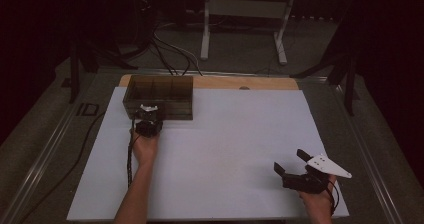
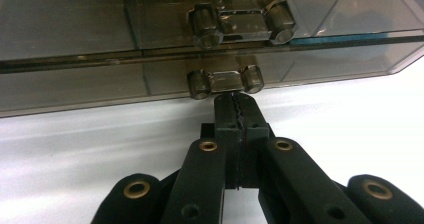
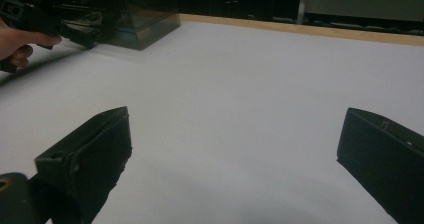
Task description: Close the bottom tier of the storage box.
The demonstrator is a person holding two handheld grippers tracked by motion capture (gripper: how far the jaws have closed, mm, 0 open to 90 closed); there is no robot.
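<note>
**At the box's front wall: left gripper closed at the latch, right gripper open and apart**

Toward eleven o'clock on the white table sheet (image 1: 225,134) stands a smoked, see-through plastic box (image 1: 159,96) with dividers inside, its back edge near the wooden strip (image 1: 250,82) that runs along the sheet's far side. The left gripper (image 1: 148,119) sits right at the box's near wall, at about six o'clock from the box, held by the left hand (image 1: 145,146), whose forearm comes up from the bottom edge.

From the left gripper view, the left gripper (image 2: 235,109) has its two black jaws pressed together, seam to seam, with nothing seen between them. Their tips stand just below the lower latch piece (image 2: 225,81) on the box's front, at or very near touching it; whether they press on it I cannot tell. A second, matching latch piece (image 2: 240,23) sits above it at twelve o'clock, on the lid's edge.

The right gripper (image 1: 292,164) rests toward four o'clock on the sheet, well apart from the box, its jaws spread wide and empty. In the right gripper view, the right gripper (image 3: 235,159) shows bare white sheet between its jaws, with the box (image 3: 135,19) and the left hand (image 3: 15,44) far off at ten o'clock.
</note>
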